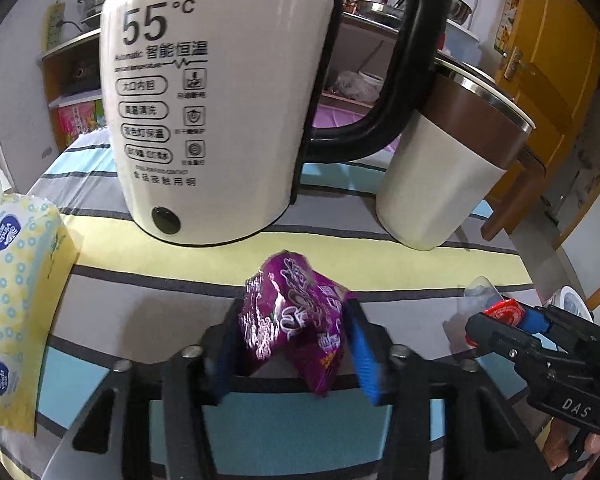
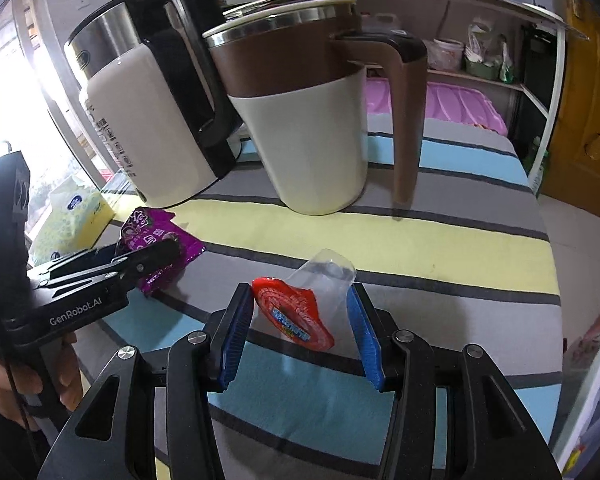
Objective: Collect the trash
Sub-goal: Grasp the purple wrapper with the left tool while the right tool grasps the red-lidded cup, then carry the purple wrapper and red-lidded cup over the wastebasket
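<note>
Both bits of trash are picked up: left tongs (image 1: 294, 320) are clamped on the crumpled purple snack wrapper (image 1: 296, 316), right tongs (image 2: 300, 320) on the clear jelly cup (image 2: 324, 280) with its red lid, both just above the striped bench (image 2: 440, 248). Next move is probably hauling them to a bin, which isn't in view.

Crumpled purple snack wrapper (image 1: 296, 320), lower centre of the left wrist view, upright between blue pads. Clear plastic jelly cup (image 2: 324, 280) with peeled red foil lid (image 2: 292, 312), lower centre of the right wrist view, tilted.
</note>
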Tool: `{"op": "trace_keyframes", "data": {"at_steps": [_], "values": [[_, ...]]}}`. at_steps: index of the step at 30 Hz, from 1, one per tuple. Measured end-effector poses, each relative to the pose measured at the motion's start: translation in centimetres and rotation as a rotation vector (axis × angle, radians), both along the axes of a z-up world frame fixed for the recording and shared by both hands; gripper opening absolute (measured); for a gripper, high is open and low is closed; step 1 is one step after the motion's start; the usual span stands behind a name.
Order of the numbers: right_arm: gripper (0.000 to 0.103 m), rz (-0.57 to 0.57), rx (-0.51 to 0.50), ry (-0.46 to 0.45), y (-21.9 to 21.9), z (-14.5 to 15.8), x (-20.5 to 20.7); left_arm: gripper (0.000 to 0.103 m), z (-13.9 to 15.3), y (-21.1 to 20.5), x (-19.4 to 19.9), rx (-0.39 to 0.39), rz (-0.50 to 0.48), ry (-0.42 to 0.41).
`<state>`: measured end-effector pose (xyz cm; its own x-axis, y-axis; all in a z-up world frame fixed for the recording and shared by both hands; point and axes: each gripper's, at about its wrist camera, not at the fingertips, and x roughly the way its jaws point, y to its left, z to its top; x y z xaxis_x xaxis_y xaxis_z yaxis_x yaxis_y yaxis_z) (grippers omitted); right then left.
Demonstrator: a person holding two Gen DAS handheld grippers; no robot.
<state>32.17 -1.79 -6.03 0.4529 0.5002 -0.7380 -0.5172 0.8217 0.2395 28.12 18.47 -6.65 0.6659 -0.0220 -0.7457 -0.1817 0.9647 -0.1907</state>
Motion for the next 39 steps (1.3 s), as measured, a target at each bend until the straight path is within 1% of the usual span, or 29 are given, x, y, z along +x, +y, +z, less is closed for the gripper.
{"op": "trace_keyframes", "data": {"at_steps": [2, 9, 14, 27, 39], "values": [[0.049, -0.009, 0.010, 0.009, -0.3, -0.1, 0.2, 0.040, 0.0, -0.2, -0.1, 0.002, -0.004, -0.003], [0.047, -0.018, 0.034, 0.011, -1.0, 0.2, -0.2, 0.039, 1.0, -1.0, -1.4, 0.008, -0.025, -0.038], [0.046, -0.012, 0.053, -0.004, -1.8, 1.0, -1.6, 0.039, 2.6, -2.7, -3.5, 0.007, -0.050, -0.079], [0.046, -0.018, 0.089, -0.086, -6.7, 4.6, -8.3, 0.039, 6.1, -8.8, -9.9, 0.017, -0.135, -0.157], [0.046, -0.053, 0.111, -0.145, -11.6, 6.9, -13.9, 0.039, 8.4, -13.6, -14.8, -0.007, -0.206, -0.219]]}}
